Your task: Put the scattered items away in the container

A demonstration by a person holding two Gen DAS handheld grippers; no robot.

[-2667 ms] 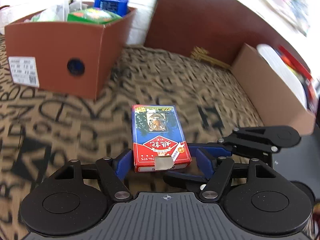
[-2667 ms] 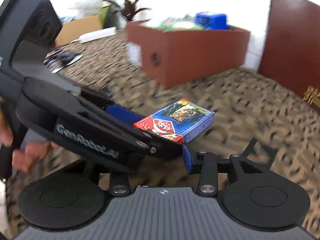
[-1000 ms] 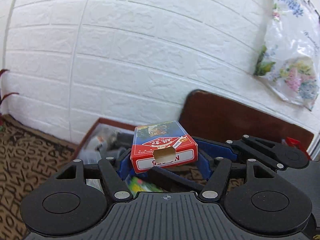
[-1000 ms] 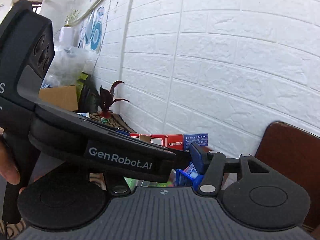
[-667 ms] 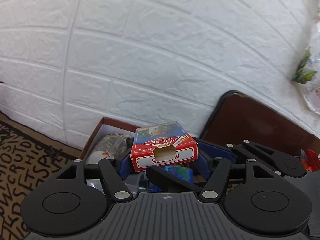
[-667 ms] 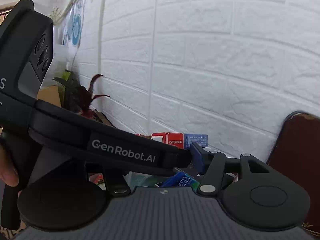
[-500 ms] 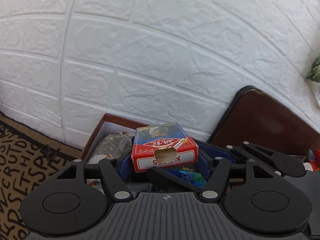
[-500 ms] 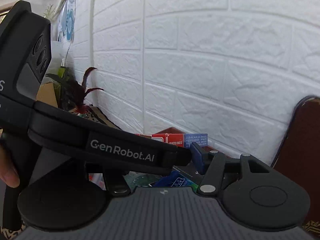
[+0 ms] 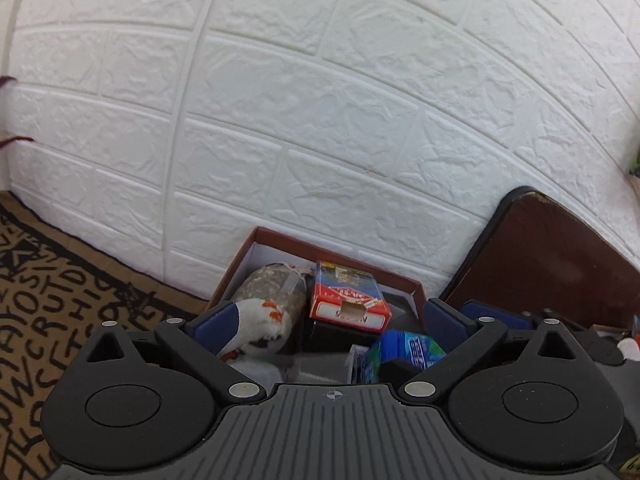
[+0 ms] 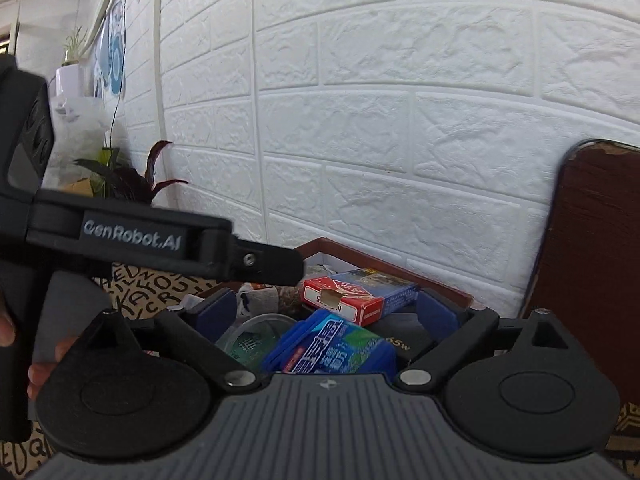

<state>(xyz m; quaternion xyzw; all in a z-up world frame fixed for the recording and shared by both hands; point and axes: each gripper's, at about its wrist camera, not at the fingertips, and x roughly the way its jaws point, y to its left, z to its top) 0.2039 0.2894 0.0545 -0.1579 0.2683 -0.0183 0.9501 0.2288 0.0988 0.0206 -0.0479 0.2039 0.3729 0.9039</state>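
A red and blue card box (image 9: 346, 296) lies loose on top of the things in the brown cardboard container (image 9: 256, 236), against the white brick wall. My left gripper (image 9: 328, 320) hangs over the container with its jaws opening wide, and the blue pads stand clear of the card box on both sides. In the right wrist view the card box (image 10: 356, 296) rests on a blue packet (image 10: 332, 348). My right gripper (image 10: 326, 312) is also opening, nothing pressed between its pads. The left gripper's black finger (image 10: 264, 264) crosses that view from the left.
The container (image 10: 344, 250) also holds a white and orange sock (image 9: 260, 320), a speckled pouch (image 9: 272, 284) and a clear lidded cup (image 10: 248, 336). A dark brown board (image 9: 552, 260) leans at the right. A lettered cloth (image 9: 48, 300) covers the table; a plant (image 10: 132, 180) stands left.
Both grippers carried the card box from the table over the container, sank a little and spread their jaws. The card box left the pads and now lies in the container.
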